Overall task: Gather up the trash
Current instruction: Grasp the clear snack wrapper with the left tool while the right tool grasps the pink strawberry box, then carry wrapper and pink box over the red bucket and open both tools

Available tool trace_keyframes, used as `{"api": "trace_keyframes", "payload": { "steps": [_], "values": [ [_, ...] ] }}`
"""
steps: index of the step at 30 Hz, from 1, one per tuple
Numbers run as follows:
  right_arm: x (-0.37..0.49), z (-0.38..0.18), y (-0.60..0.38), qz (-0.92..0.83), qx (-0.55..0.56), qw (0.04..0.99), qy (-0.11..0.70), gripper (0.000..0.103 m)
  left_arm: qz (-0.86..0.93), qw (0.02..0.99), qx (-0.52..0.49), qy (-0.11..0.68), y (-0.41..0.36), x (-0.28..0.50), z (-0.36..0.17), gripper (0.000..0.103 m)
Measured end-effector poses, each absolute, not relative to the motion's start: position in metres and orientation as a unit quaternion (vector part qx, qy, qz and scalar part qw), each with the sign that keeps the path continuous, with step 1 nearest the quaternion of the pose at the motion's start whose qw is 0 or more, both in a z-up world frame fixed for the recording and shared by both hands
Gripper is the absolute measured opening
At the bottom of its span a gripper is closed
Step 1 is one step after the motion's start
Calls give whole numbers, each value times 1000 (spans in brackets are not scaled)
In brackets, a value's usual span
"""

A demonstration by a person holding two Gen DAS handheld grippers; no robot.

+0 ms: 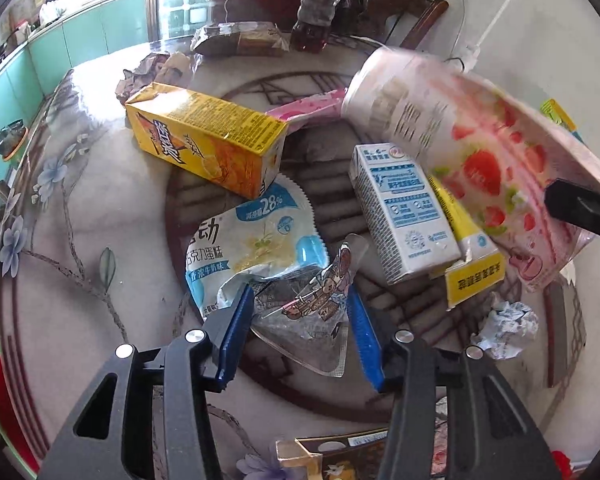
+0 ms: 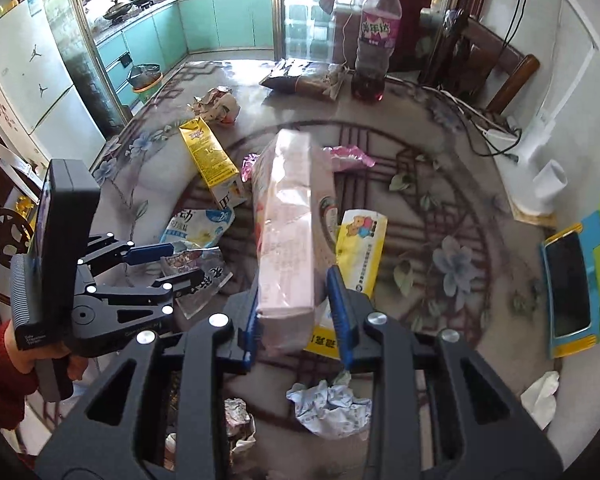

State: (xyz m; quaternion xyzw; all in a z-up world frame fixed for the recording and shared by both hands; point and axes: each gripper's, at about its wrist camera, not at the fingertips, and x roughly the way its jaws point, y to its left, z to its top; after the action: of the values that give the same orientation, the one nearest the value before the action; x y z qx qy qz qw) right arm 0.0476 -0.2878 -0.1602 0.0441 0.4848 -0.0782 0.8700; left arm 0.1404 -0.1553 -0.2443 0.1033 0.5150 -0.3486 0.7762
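The right hand-held gripper [image 2: 298,312] has its two blue pads pressed on the sides of a pink strawberry milk carton [image 2: 288,232], which is lifted clear of the table [image 2: 460,208] and tilted, its far end up. The left hand-held gripper [image 1: 300,332] stands about half open astride a clear cartoon-printed snack wrapper [image 1: 304,304] lying on the table; its pads sit close to the wrapper's edges, but whether they press on it yet I cannot tell.

By the look of it, the collecting is at an early stage — one piece is in hand, a second is being taken, and most of the litter is still spread over the table. Still lying there:
- a yellow drink carton [image 1: 204,140] on its side
- a white-and-blue cake wrapper [image 1: 256,240] just beside the left gripper
- a small white-and-blue milk carton [image 1: 400,216] resting against a yellow box [image 1: 472,272]
- a crumpled paper ball [image 2: 328,404] below the lifted carton
- a pink wrapper [image 2: 348,158] and crumpled foil [image 2: 216,104] farther off
- a brown snack bag [image 2: 300,78] beside a nearly empty purple-labelled bottle [image 2: 374,40], which stands upright

No bin or bag to receive the trash shows in either view — where the carton must go cannot be judged from here.
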Motion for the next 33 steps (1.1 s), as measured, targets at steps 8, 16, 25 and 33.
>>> {"api": "trace_keyframes", "payload": {
  "steps": [8, 16, 25, 33],
  "values": [
    [47, -140, -269, -78, 14, 882, 464, 25, -336, 799, 58, 495, -124, 126, -211, 45],
    [42, -165, -275, -18, 127, 850, 511, 24, -306, 822, 7, 480, -72, 106, -184, 44],
    [49, -227, -242, 31, 81, 785, 614, 61, -276, 833, -7, 480, -29, 91, -180, 44],
    [78, -246, -245, 31, 82, 775, 626, 73, -263, 839, -20, 477, -1, 82, -176, 44]
  ]
}}
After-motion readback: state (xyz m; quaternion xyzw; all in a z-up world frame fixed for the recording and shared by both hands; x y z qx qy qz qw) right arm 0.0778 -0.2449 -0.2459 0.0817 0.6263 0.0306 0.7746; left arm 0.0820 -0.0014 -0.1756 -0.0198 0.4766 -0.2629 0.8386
